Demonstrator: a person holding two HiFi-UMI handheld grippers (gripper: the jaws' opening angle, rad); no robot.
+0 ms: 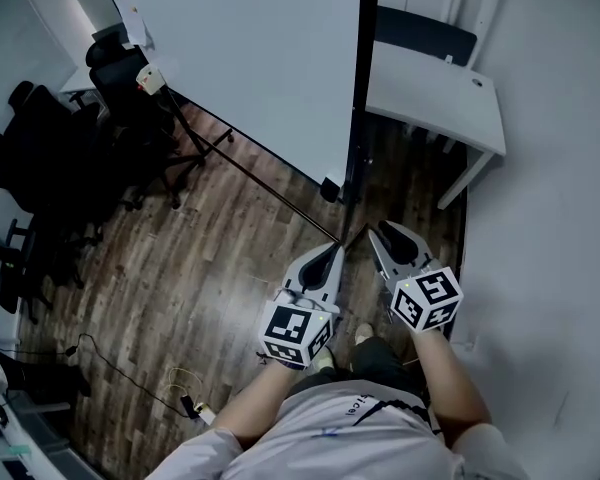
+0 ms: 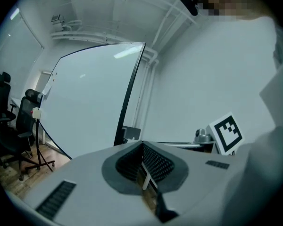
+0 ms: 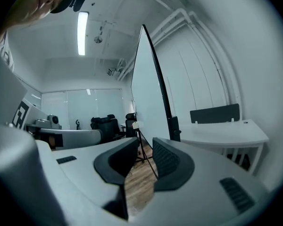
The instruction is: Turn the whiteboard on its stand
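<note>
The whiteboard (image 1: pixel 250 58) is a tall white panel in a black frame on a floor stand, with its near side post (image 1: pixel 365 68) straight ahead of me. Its black base bar (image 1: pixel 250 173) runs across the wood floor to a caster (image 1: pixel 328 190). My left gripper (image 1: pixel 337 248) points level at the board's lower corner, short of it, with its jaws together and nothing held. Beside it my right gripper (image 1: pixel 377 230) is open and empty. The left gripper view shows the board's face (image 2: pixel 89 107) beyond the left gripper (image 2: pixel 142 144). The right gripper (image 3: pixel 145 142) sees the board (image 3: pixel 146 98) nearly edge-on.
A white desk (image 1: pixel 435 98) with a dark chair behind it stands right of the board, against the wall. Black office chairs (image 1: pixel 130 98) and a tripod (image 1: pixel 185 133) crowd the left. Cables (image 1: pixel 180 388) lie on the floor near my feet.
</note>
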